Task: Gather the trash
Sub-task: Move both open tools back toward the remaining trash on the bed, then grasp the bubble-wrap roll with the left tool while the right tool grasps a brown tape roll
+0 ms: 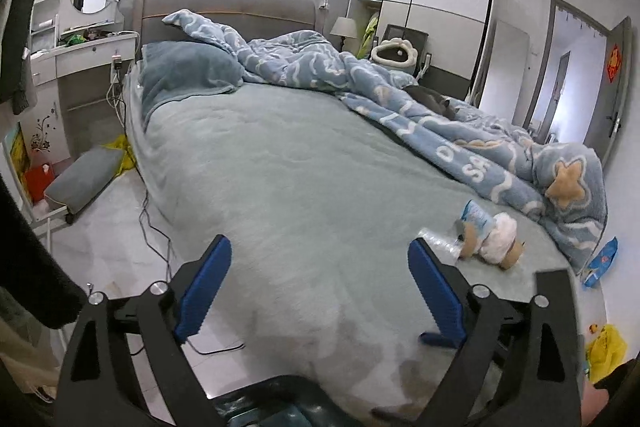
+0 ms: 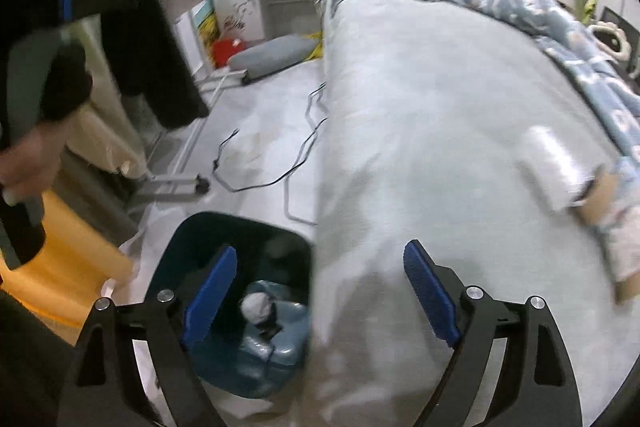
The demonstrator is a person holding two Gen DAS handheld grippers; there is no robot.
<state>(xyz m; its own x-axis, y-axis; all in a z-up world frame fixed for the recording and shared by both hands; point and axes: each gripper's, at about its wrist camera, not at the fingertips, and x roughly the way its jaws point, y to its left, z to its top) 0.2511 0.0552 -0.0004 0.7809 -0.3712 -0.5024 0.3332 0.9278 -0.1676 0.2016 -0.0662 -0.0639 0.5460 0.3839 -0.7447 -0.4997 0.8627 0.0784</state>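
Trash sits in two places. In the right wrist view, lower left of centre, a dark blue bin (image 2: 236, 307) on the floor beside the bed (image 2: 420, 131) holds a crumpled white wad (image 2: 257, 303) and bluish wrappers. The right gripper (image 2: 316, 291) hangs above its rim, fingers wide apart with nothing between them. At right, a clear plastic bottle (image 2: 550, 163) and cardboard tubes (image 2: 600, 201) lie on the bedspread. In the left wrist view the left gripper (image 1: 320, 287) is likewise spread and empty over the bed, that pile (image 1: 486, 237) at lower right.
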